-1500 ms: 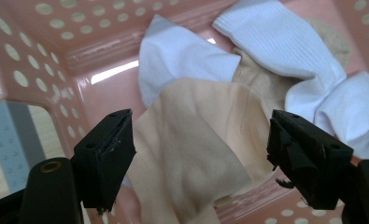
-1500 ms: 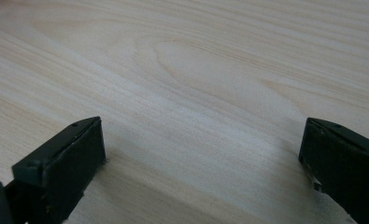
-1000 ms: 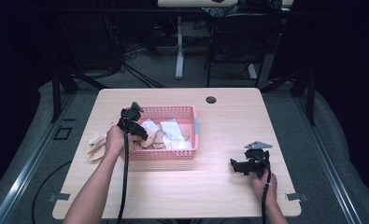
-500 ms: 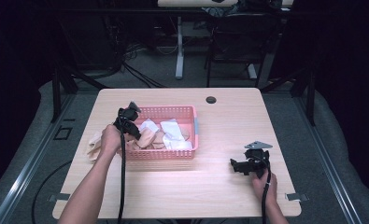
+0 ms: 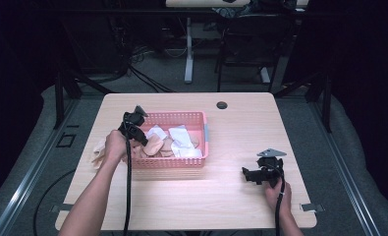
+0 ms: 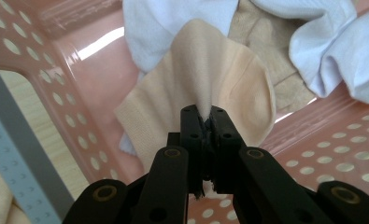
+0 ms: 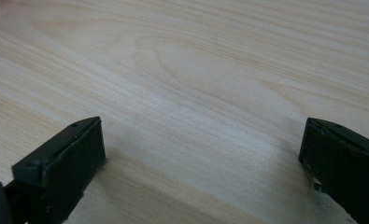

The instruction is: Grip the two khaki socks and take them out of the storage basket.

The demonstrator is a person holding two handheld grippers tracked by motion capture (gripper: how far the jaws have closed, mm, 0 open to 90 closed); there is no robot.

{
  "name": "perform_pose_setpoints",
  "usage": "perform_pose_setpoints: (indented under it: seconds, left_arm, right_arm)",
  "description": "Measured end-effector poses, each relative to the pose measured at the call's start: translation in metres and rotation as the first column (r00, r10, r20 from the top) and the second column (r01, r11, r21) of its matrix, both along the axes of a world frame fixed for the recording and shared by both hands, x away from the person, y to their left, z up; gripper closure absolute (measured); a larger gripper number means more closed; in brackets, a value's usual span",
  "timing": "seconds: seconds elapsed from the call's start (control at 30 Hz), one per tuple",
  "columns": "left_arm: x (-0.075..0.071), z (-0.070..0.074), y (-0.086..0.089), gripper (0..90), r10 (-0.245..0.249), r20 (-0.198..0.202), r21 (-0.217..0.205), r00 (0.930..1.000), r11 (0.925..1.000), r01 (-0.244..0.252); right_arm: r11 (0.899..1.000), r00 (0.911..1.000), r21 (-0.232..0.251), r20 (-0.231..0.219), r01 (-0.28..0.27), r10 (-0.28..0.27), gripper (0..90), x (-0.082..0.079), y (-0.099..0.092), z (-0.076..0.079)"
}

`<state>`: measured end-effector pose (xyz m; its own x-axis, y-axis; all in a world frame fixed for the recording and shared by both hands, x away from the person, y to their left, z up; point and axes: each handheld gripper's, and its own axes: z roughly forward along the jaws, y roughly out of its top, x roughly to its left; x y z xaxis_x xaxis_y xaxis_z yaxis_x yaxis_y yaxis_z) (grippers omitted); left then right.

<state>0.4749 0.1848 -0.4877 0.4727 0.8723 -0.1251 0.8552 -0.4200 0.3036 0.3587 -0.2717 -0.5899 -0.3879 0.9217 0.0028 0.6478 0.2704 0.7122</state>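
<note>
A: What does the left gripper point(image 6: 203, 122) have?
B: Its fingers point(image 6: 191, 140) are clamped on a fold of the peach-coloured cloth sock point(image 6: 205, 88), which hangs just ahead of the fingertips, over the floor of the pink perforated plastic basket point(image 5: 181, 117)

A: So how far along is the work?
B: Early to midway, I judge. White cloth socks point(image 5: 181, 137) and a tan one lie in the basket beyond the held sock, and some beige cloth pieces point(image 5: 98, 150) lie on the light wooden bench point(image 5: 240, 123) behind the left hand, outside the basket

A: And the right gripper point(image 5: 254, 173)?
B: Its fingers point(image 7: 65, 158) stand wide apart with bare bench between them, well apart from the basket
</note>
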Motion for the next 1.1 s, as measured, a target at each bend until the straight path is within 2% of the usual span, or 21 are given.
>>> perform_pose_setpoints:
  seconds: [0.4,0.6,0.9,1.1]
  left_arm:
    - [-0.001,0.037,0.007,86.0,0.004,0.065,0.002,0.9979,1.0000,-0.004]
    - [-0.001,0.055,0.012,86.0,0.008,0.084,0.001,0.9964,1.0000,-0.009]
    - [-0.002,0.075,0.016,86.0,0.014,0.126,-0.001,0.9920,0.9999,-0.014]
    - [-0.003,0.084,0.022,86.0,0.018,0.139,-0.002,0.9901,0.9998,-0.018]
  right_arm:
    - [1.000,1.0000,-0.001,-0.001,0.000,0.000,0.0,0.000,0.000,0.000]
    - [1.000,1.0000,0.000,-0.002,-0.004,0.004,0.0,0.000,0.000,0.000]
    - [1.000,1.0000,0.005,0.000,0.001,-0.001,0.0,0.000,0.000,0.000]
    - [1.000,1.0000,-0.002,-0.003,-0.003,0.003,0.0,0.000,0.000,0.000]
